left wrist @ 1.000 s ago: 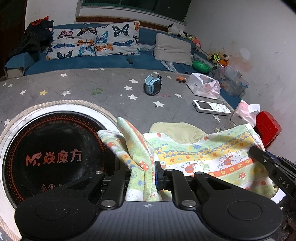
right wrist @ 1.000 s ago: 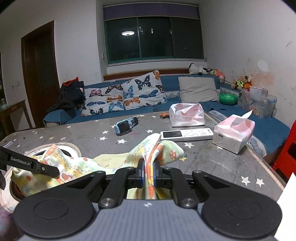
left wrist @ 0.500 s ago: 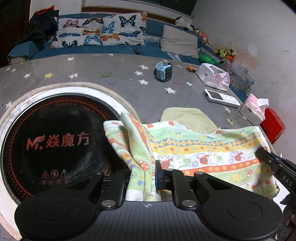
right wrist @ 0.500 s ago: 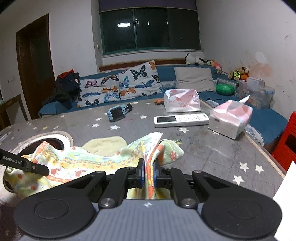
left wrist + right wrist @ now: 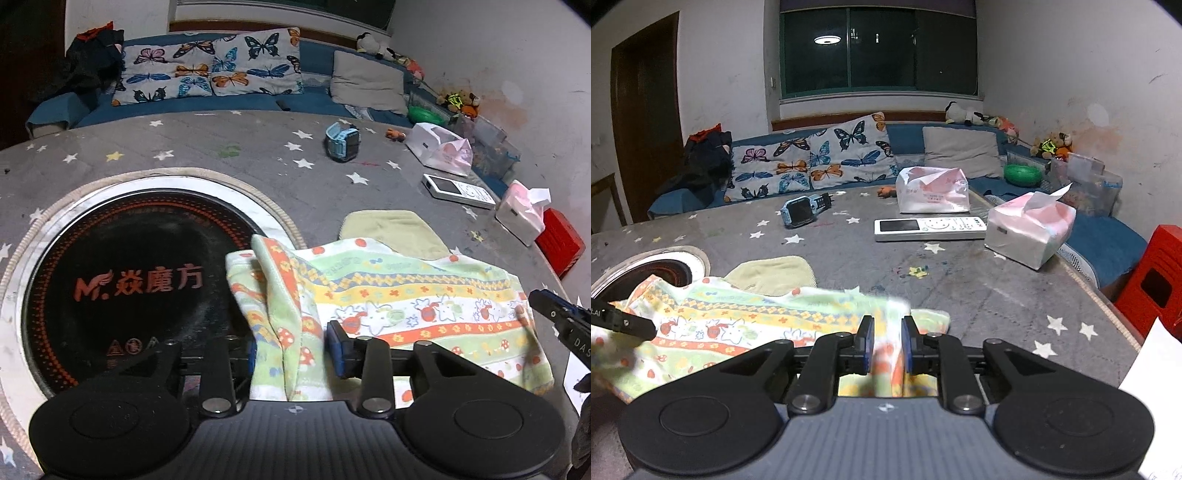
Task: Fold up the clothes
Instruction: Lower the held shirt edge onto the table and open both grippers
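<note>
While the left gripper (image 5: 291,350) stands parted around a bunched corner of the cloth (image 5: 406,295), the right gripper (image 5: 886,345) also gapes about its corner. Cloth lies on the table (image 5: 979,284); release seems underway, so both should withdraw clear.

Left tongs (image 5: 291,350) and right tongs (image 5: 887,345) both seemingly parted — fingers spread, low, level.

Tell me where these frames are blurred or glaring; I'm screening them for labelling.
Right wrist view: the patterned cloth smears with motion blur between the right gripper fingers; a ceiling lamp reflects in the dark window. Left wrist view: sharp, dim at the edges, and fisheye bends the table edge; the left gripper shows crisply.
</note>
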`<state>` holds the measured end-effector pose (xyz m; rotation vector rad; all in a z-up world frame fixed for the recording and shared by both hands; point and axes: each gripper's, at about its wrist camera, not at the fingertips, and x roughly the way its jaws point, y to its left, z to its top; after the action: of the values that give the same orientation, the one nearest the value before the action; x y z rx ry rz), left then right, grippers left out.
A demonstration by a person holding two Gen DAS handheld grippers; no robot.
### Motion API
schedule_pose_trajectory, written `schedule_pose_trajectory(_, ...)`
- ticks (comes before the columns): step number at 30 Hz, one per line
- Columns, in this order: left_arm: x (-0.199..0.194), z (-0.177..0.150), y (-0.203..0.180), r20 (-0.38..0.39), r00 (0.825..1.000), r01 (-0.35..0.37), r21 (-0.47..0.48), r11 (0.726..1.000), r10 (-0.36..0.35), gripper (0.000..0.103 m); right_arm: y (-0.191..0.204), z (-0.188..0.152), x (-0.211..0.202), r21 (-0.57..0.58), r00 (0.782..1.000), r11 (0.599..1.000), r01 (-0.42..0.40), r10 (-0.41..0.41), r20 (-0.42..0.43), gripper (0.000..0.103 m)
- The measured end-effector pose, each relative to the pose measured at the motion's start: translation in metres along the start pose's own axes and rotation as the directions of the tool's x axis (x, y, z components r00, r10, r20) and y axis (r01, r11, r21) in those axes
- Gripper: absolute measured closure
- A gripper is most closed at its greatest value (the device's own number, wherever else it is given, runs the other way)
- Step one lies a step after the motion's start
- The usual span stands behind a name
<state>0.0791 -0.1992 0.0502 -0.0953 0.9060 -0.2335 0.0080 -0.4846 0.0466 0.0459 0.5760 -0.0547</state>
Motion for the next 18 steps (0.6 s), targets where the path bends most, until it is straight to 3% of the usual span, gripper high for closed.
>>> schedule_pose_trajectory(10, -0.005, 0.014, 0.011, 0.048, 0.997, -0.052, -0.023, 0.998, 0.053, 0.061, 0.009, 0.010, 0.028, 0.029, 0.997, 0.997, -0.065, 0.066, -0.027, 0.087)
schedule_pose_trajectory(18, 0.006, 0.027, -0.005, 0.052, 0.998, -0.020, 0.010, 1.000, 0.019, 0.063, 0.021, 0.017, 0.057, 0.044, 0.993, 0.994, -0.101, 0.104, -0.054, 0.087)
